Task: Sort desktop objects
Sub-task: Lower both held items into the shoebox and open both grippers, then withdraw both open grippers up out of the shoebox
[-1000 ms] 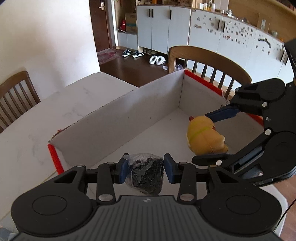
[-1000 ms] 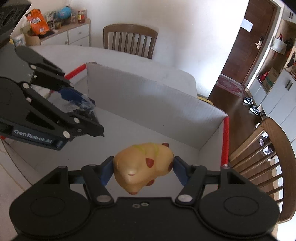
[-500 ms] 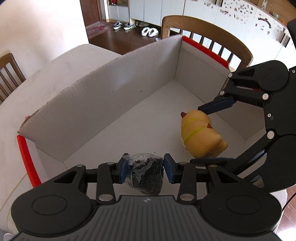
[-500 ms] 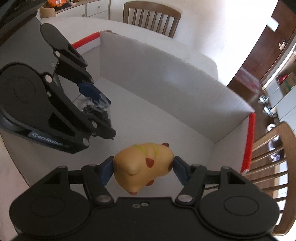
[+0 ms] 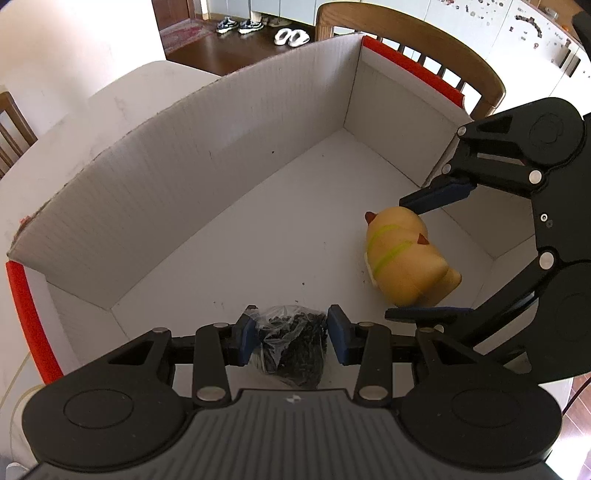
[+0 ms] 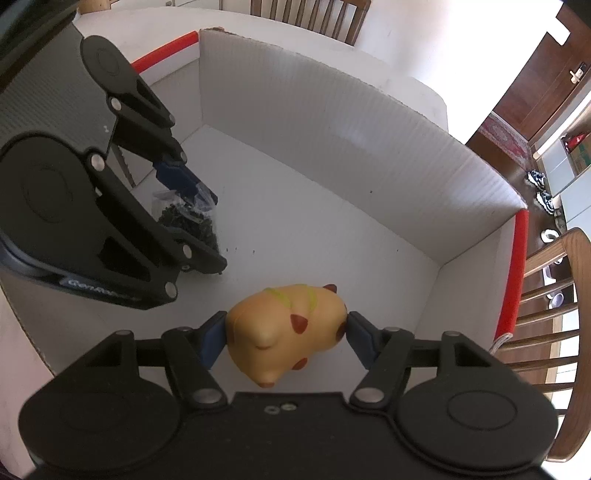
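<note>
Nearest us, our left gripper is clenched on a small bag of dark bits and our right gripper on a yellow toy animal, both low inside the white box. Neither is let go yet, so we judge that releasing remains. Beyond lies bare box floor, then tall walls with red-edged rims, the bench and chairs.

A yellow toy and a clear bag of dark bits are held inside the white box.
</note>
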Demonstrator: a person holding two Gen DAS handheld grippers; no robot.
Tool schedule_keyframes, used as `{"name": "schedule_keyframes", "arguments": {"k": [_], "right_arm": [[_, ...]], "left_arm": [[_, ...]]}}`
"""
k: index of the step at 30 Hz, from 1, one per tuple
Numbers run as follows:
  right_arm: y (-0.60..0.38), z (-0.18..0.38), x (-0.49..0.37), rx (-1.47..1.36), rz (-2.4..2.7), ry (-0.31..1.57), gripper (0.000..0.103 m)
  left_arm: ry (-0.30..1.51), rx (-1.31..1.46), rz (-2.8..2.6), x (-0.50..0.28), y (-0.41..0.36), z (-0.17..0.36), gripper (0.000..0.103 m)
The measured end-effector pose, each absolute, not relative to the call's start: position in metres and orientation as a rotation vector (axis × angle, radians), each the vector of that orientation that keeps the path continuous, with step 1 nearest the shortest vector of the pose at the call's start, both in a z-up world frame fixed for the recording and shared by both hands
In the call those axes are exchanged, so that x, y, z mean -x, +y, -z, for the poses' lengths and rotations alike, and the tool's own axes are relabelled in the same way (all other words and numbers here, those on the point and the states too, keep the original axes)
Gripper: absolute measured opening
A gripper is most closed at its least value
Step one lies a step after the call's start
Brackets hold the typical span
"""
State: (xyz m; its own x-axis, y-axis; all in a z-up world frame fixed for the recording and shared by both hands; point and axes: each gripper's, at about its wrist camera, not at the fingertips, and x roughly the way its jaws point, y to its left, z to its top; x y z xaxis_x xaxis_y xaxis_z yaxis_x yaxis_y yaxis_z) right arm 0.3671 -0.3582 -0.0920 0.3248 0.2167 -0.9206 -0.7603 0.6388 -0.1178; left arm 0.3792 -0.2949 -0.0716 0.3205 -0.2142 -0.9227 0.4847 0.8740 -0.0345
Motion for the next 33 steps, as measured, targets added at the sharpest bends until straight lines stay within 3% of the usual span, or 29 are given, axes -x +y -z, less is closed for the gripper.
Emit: {"name": "schedule_keyframes", "arguments": {"k": [4,6,8,18,33], "right_arm": [[-0.354,0.095,-0.369,0.613,-0.695,1.052,0.07],[-0.354,0.096,-0.369,0.616,-0.696,1.049,0.071],[-0.354,0.097,-0.369,0.618,-0.696,1.046,0.073],[-0.36,0.091,-0.376,0.597,-0.683,1.017,0.078],[-0.389,0.031,-0.35,0.489,-0.707,0.947,0.084]], "left_arm": [[1.15,-0.264,0.467,-0.378,-0.293,0.07,0.046],[1.127,-0.27,0.459,-0.375,-0.293,0.067,0.068],[1.099,-0.274,0.446,-0.372,-0.293,0.063,0.072],[1.05,-0.224,0.441,-0.357,-0.281,0.047,0.072],[0.94,-0.17,0.426,-0.333,-0.269,0.01,0.072]]}}
